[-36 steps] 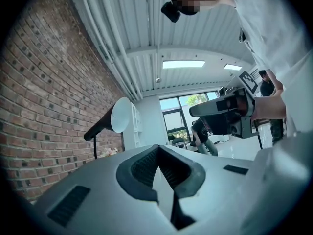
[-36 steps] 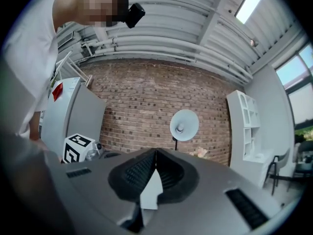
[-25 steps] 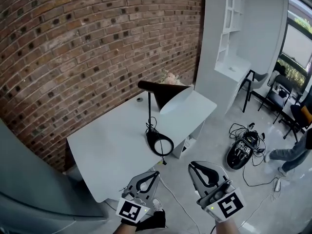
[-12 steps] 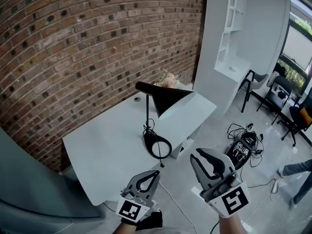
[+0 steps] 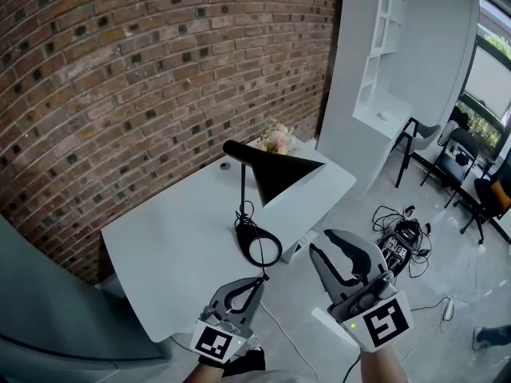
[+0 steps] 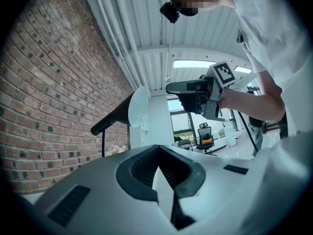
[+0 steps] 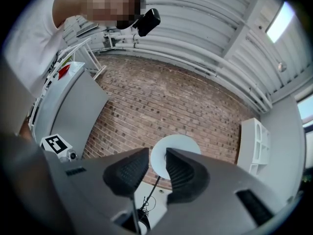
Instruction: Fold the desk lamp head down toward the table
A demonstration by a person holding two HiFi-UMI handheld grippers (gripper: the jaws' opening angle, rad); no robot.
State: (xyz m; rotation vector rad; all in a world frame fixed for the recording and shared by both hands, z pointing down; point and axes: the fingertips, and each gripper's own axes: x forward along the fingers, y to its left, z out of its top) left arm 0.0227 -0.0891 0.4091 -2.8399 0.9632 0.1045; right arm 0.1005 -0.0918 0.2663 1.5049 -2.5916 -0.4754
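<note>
Hovering short of the desk [image 5: 172,242], the right hand-held gripper [image 5: 323,244] had just been opening its jaws partway, nothing between them. The desk lamp head [image 5: 283,174] sat raised ahead of it, well apart, cone lying left-to-right with its mouth facing that gripper. The left hand-held gripper [image 5: 255,284] was closed, empty.

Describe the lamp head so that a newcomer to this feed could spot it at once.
Find the brick wall and the white table standing against it. At the table's near edge, a thin black stem rises from a ring-shaped base. The lamp head is the black cone at the stem's top, the only large dark shape there, in front of the pale flowers.
</note>
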